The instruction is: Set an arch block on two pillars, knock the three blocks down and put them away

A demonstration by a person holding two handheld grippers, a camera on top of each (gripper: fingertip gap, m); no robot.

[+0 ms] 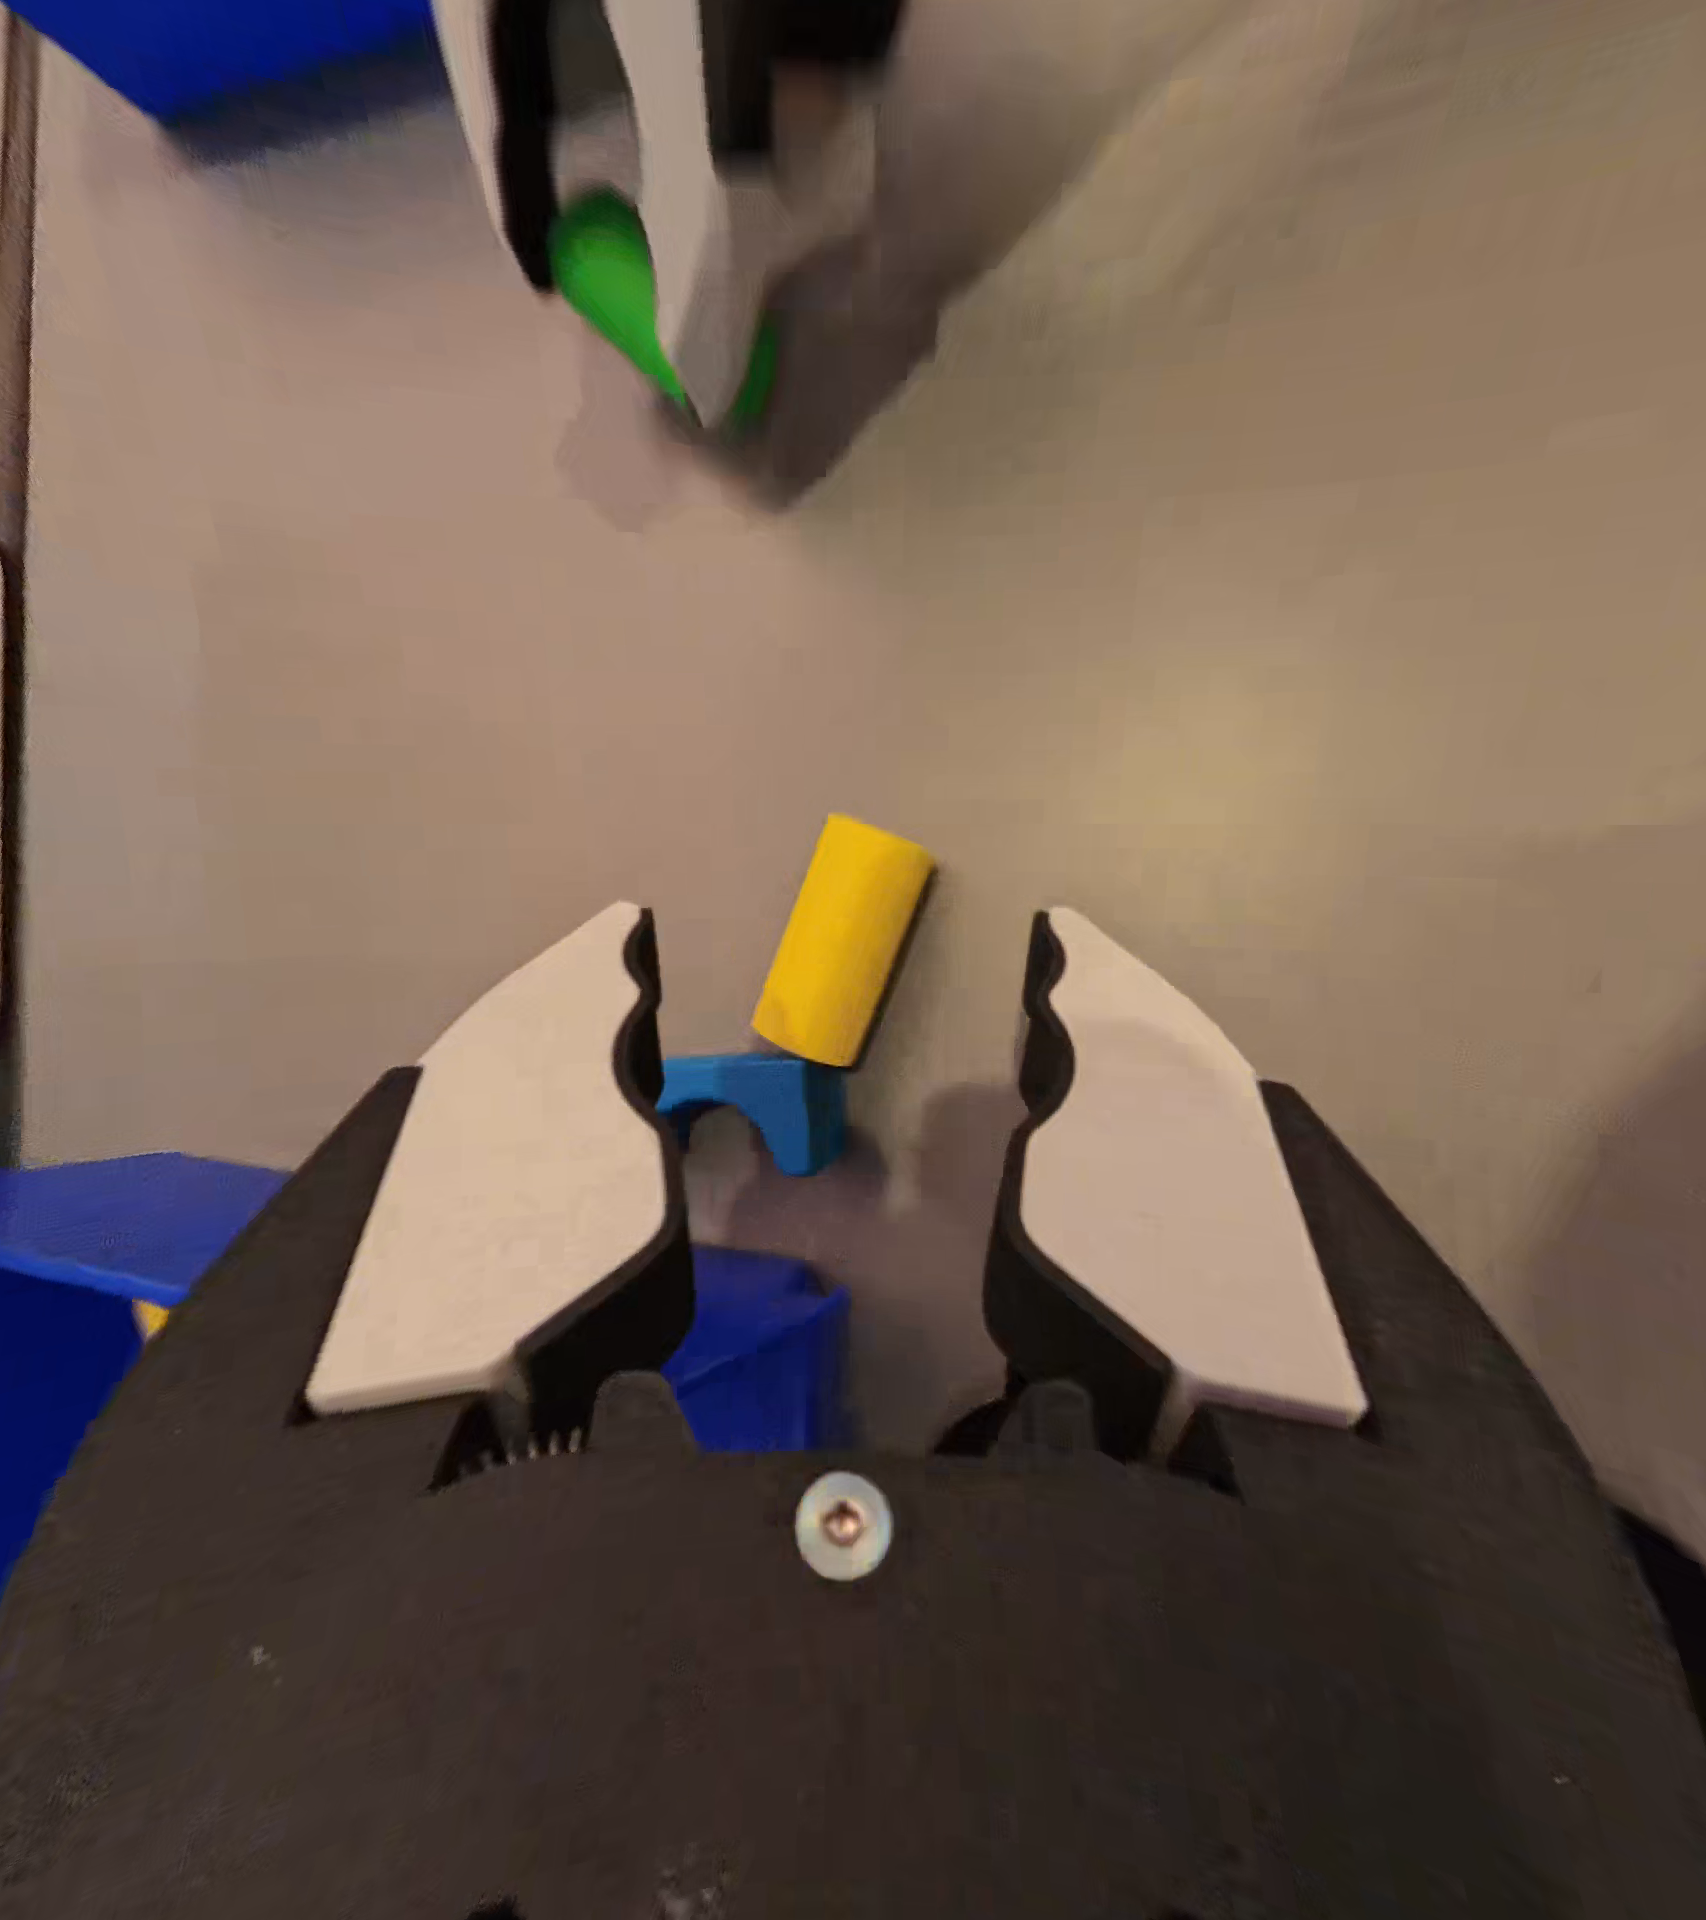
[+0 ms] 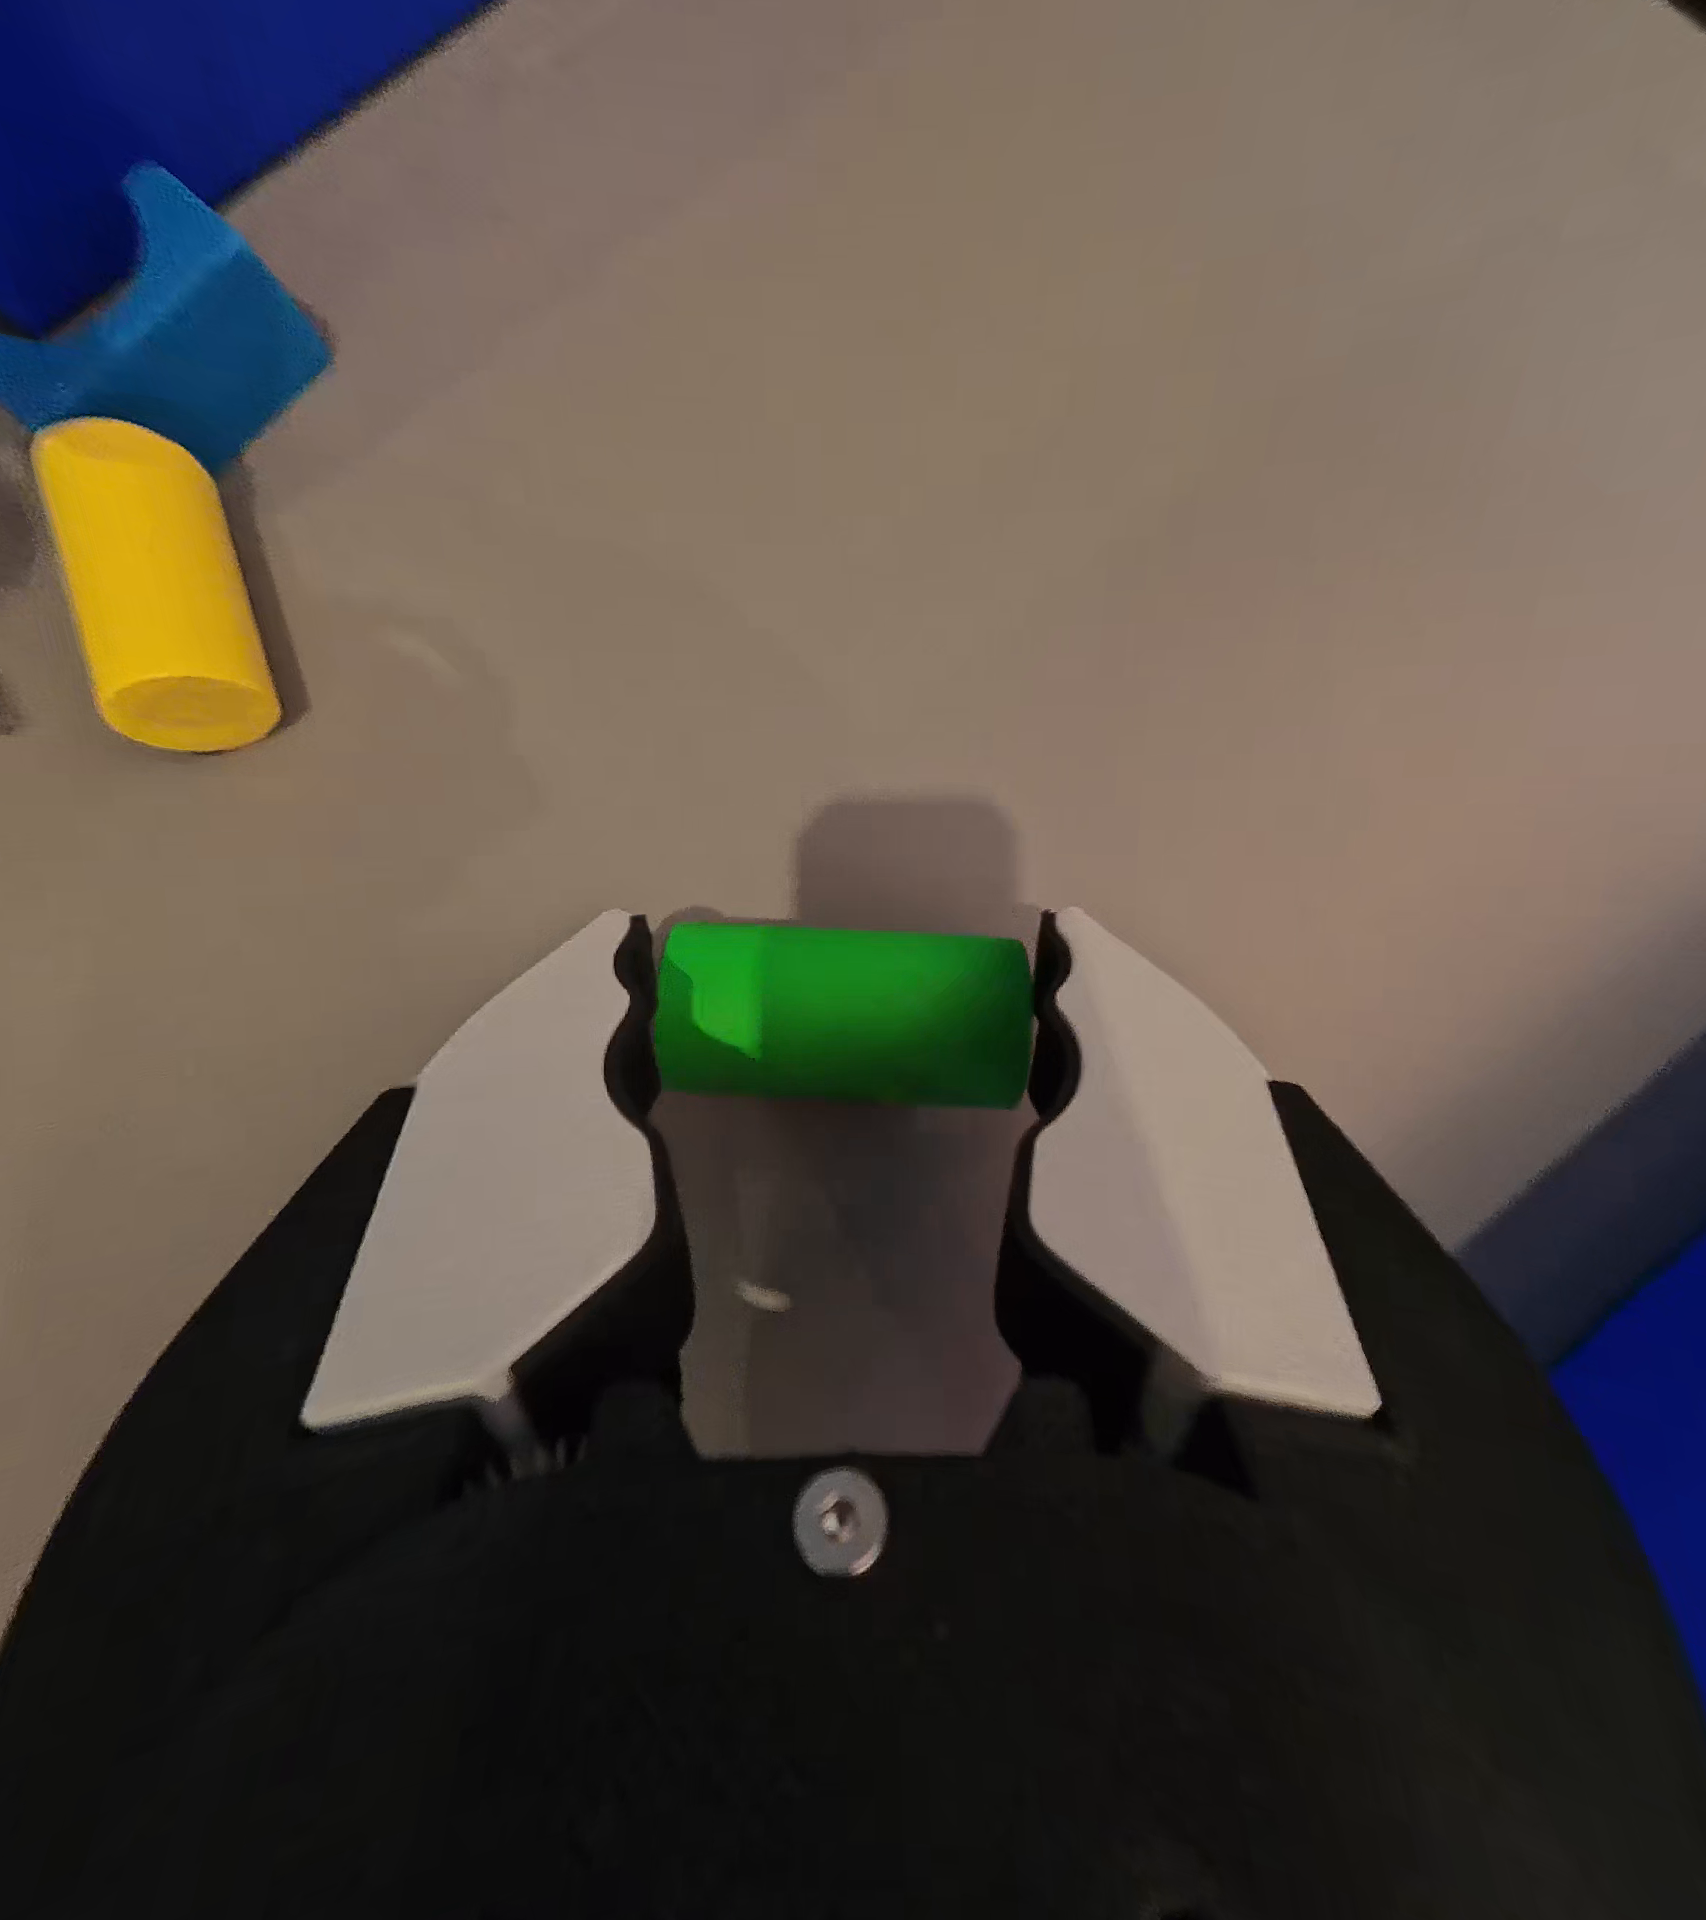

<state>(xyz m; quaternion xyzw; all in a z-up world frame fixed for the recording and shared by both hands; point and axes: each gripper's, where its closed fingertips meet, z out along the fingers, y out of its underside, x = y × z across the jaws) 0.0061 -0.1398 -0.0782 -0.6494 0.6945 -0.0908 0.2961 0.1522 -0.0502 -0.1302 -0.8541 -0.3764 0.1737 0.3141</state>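
All three blocks lie toppled, so the knock-down appears done; storage remains. The right gripper clamps the green cylinder endwise, its flat ends against the ridged black pads. The left gripper stands wide and empty above the yellow cylinder, which lies on its side touching the blue arch block. Both rest on the smooth grey table beside a glossy blue bin. Block surfaces look matte.

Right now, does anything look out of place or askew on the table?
Nothing damaged. The yellow cylinder lies toppled against the blue arch block, which is tipped over too. The right gripper holds the green cylinder sideways.
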